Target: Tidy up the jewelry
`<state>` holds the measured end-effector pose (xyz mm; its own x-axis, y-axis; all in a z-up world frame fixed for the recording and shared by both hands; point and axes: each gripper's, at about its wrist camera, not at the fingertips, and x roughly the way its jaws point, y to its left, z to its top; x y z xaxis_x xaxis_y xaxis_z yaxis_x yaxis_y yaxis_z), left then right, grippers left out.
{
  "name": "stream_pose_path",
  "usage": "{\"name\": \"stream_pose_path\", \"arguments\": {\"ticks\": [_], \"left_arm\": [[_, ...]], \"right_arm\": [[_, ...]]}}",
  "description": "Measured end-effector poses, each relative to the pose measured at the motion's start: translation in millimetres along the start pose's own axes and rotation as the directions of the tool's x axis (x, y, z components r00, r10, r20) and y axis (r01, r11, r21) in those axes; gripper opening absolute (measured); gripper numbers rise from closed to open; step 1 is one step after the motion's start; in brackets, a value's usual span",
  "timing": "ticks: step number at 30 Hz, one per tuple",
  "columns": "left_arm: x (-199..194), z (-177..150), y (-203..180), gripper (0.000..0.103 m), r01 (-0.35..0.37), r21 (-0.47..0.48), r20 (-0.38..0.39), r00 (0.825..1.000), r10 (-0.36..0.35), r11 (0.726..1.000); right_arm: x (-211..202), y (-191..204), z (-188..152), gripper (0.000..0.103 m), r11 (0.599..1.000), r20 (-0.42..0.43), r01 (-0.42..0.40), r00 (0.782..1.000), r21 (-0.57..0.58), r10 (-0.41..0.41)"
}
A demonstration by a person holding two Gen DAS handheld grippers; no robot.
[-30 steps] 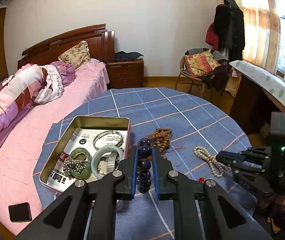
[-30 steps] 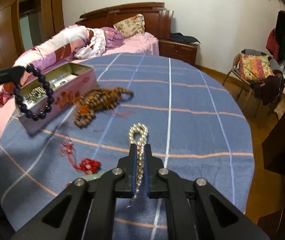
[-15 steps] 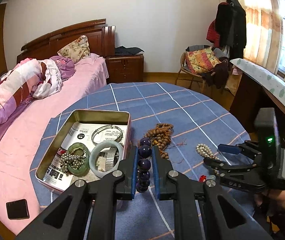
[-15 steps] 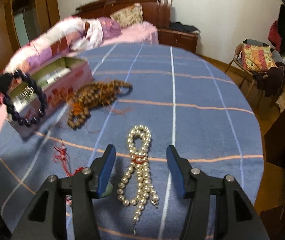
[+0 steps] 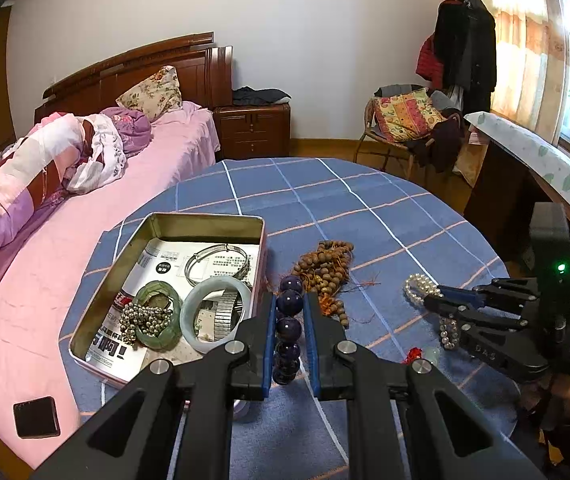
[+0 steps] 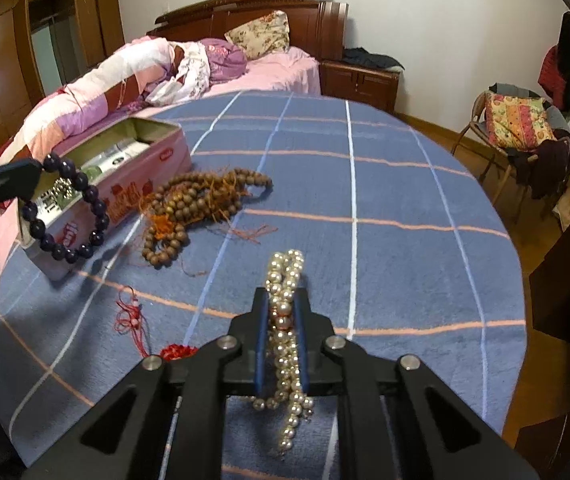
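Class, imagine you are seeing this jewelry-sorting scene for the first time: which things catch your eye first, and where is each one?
The left gripper pinches a dark purple bead bracelet beside the open tin, which already holds bangles. The right gripper is clamped on a pearl strand nearer the table's right side. Between them, a heap of brown wooden beads lies on the blue checked cloth.

The left gripper holds a purple bead bracelet clamped between its blue pads, just right of an open metal tin. The tin contains a pale jade bangle, a green bracelet, a silver bangle and a silver bead strand. A brown wooden bead string lies on the blue checked desk. At right, the right gripper has its jaws closed on a pearl necklace.
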<state>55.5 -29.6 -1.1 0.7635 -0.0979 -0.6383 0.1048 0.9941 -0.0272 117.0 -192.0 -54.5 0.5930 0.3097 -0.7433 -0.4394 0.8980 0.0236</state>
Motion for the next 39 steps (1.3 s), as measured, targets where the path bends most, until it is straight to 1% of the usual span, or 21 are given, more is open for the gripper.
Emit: {"name": "stream_pose_path", "arguments": {"ticks": [1,3,12,25,32,39], "left_arm": [[0,0,0,0.013,-0.001,0.001,0.001,1.000,0.001,1.000],[0,1,0,0.013,0.000,0.002,0.001,1.000,0.000,1.000],[-1,3,-1,0.013,0.001,0.008,0.001,1.000,-0.001,1.000],[-15,18,2,0.013,-0.008,0.029,0.042,0.999,0.006,1.000],[-25,29,13,0.013,-0.020,0.024,0.072,0.997,0.018,0.999],[-38,40,27,0.013,-0.045,0.011,0.106,0.993,0.043,0.999]], "right_arm": [[-3,0,1,0.009,1.000,0.011,0.001,1.000,0.000,-0.001],[-5,1,4,0.009,1.000,0.022,0.000,1.000,-0.001,0.000],[2,0,3,0.009,1.000,0.012,0.005,1.000,-0.002,-0.005],[-23,7,19,0.009,1.000,0.088,-0.010,0.996,-0.013,0.011],[-30,13,33,0.009,0.999,0.125,-0.020,0.992,-0.026,0.023],[-40,28,51,0.009,0.998,0.170,-0.028,0.985,-0.065,0.038]]}}
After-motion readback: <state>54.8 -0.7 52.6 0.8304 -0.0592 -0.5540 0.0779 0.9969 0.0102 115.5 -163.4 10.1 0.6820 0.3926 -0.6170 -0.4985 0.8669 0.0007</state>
